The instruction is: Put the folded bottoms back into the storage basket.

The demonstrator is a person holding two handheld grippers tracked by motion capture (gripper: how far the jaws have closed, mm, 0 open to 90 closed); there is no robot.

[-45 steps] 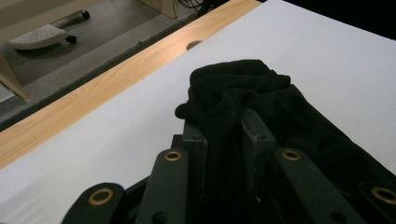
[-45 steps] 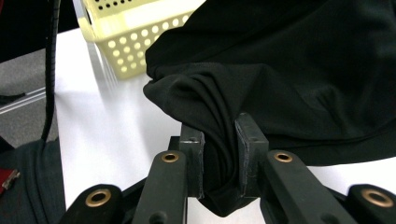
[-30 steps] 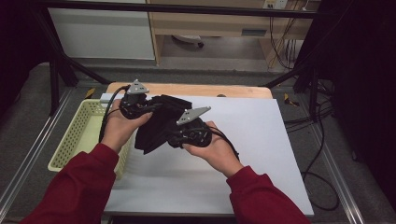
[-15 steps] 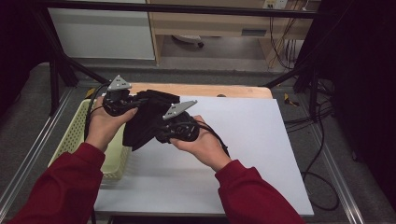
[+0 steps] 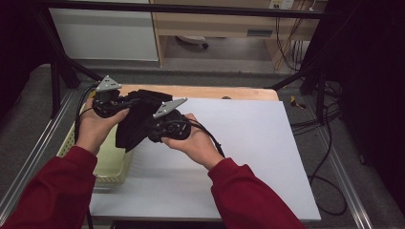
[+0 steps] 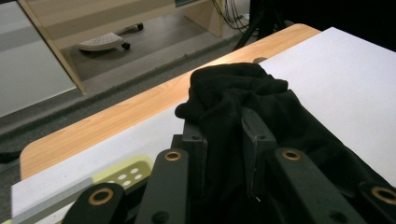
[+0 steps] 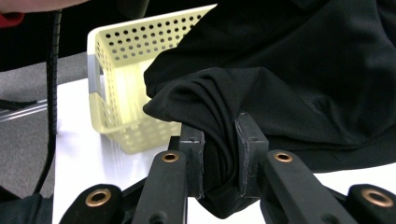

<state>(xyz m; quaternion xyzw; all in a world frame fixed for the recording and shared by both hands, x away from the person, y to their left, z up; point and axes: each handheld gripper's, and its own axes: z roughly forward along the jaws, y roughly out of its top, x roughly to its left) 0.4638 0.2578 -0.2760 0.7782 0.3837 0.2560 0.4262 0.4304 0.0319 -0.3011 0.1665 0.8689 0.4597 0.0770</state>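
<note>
In the high view, a black cloth [image 5: 136, 119] is being held up between the left gripper [image 5: 111, 102] and the right gripper [image 5: 162, 125], just beside and partly over the yellow basket [image 5: 109, 164], probably so that it can be lowered in. The basket is standing at the left edge of the white surface [image 5: 248, 152], and nothing is seen blocking its opening.

In the left gripper view, the jaws are being kept narrow on a bunched fold of the cloth, with a corner of the basket [image 6: 123, 171] showing below.

In the right gripper view, another fold is being pinched between narrow jaws, the cloth [image 7: 289, 84] hanging in front of the basket [image 7: 126, 79].
</note>
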